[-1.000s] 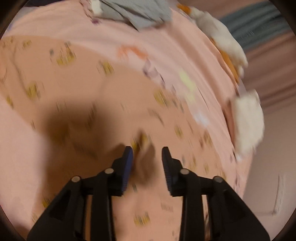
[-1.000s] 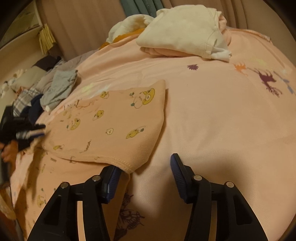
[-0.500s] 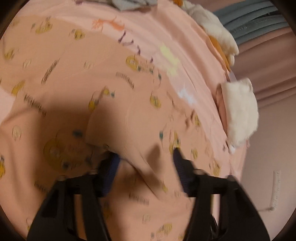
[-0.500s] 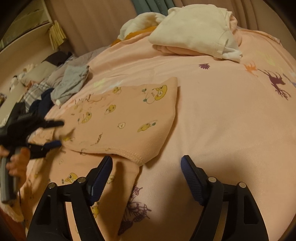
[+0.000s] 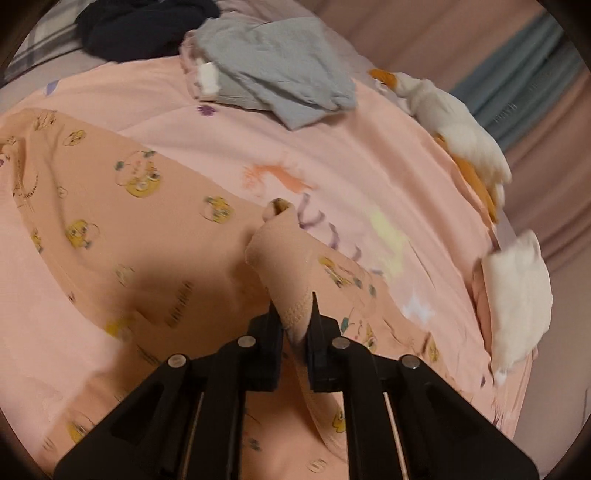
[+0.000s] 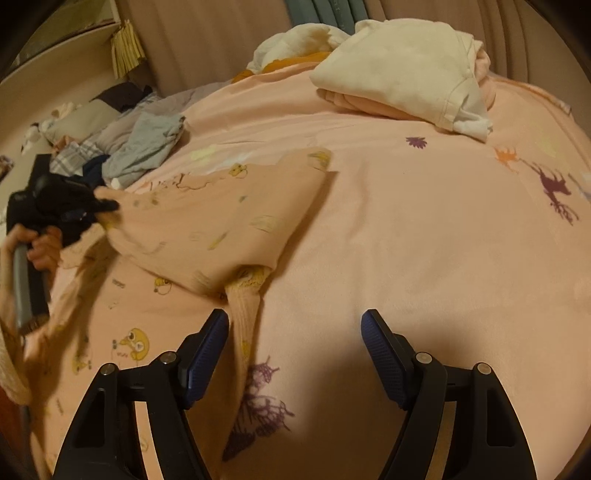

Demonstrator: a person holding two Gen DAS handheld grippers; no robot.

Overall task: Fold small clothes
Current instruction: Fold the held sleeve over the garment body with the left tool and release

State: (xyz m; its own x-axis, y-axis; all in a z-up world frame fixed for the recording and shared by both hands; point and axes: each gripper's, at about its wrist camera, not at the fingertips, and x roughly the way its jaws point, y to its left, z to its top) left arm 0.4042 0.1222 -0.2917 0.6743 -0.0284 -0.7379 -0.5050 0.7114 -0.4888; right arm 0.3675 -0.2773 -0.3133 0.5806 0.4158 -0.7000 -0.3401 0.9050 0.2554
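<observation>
A peach garment (image 5: pixel 110 206) printed with yellow cartoon figures lies spread on the pink bed cover (image 5: pixel 332 155). My left gripper (image 5: pixel 295 314) has its jaws closing on a raised fold of this garment, and the pads pinch the hem so the cloth stands up in a peak. In the right wrist view the same garment (image 6: pixel 221 221) is drawn taut toward the left gripper (image 6: pixel 74 210), held in a hand at the left edge. My right gripper (image 6: pixel 295 315) hangs open low over the cover. The garment's ribbed cuff (image 6: pixel 247 295) lies just inside its left finger, unpressed.
A crumpled grey-blue garment (image 5: pixel 280 70) and dark clothes (image 5: pixel 140 26) lie at the bed's far side. Folded cream clothes (image 6: pixel 399 70) sit stacked near the curtain (image 6: pixel 221 37). A white and orange garment (image 5: pixel 458 125) lies at the bed's edge.
The left gripper has closed on a fold of the peach garment and lifted it. The right gripper's jaws have widened. The garment has shifted and rumpled toward the left gripper.
</observation>
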